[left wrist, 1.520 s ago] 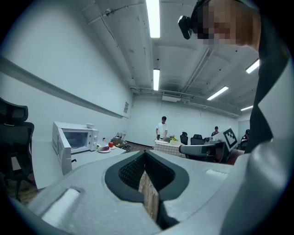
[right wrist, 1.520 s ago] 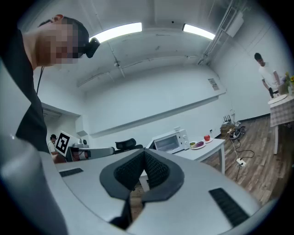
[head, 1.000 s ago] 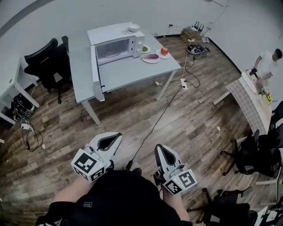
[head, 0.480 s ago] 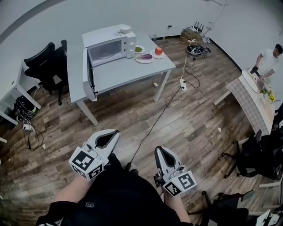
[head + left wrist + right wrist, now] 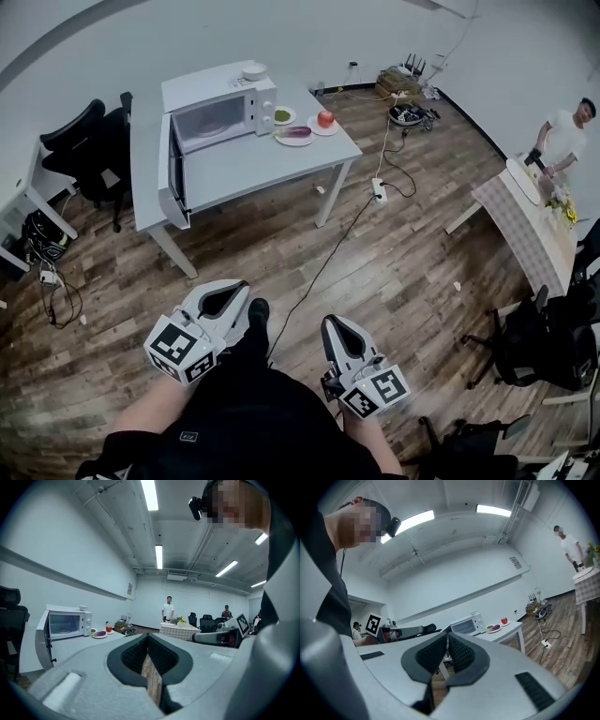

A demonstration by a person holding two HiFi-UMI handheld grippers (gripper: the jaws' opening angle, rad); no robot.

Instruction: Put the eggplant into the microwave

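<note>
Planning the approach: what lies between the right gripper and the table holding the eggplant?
Head view: from the right gripper to the table, wood floor crossed by a black cable leading to a power strip.

You wear a black top (image 5: 244,422). Just above it, your left gripper (image 5: 230,292) and right gripper (image 5: 336,328) are pale grey shells with black ribbed pads. Each has a cube (image 5: 180,352) with black-and-white squares.

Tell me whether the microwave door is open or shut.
Open. In the head view the door stands swung out from the left side of the microwave, leaving the inside exposed.
</note>
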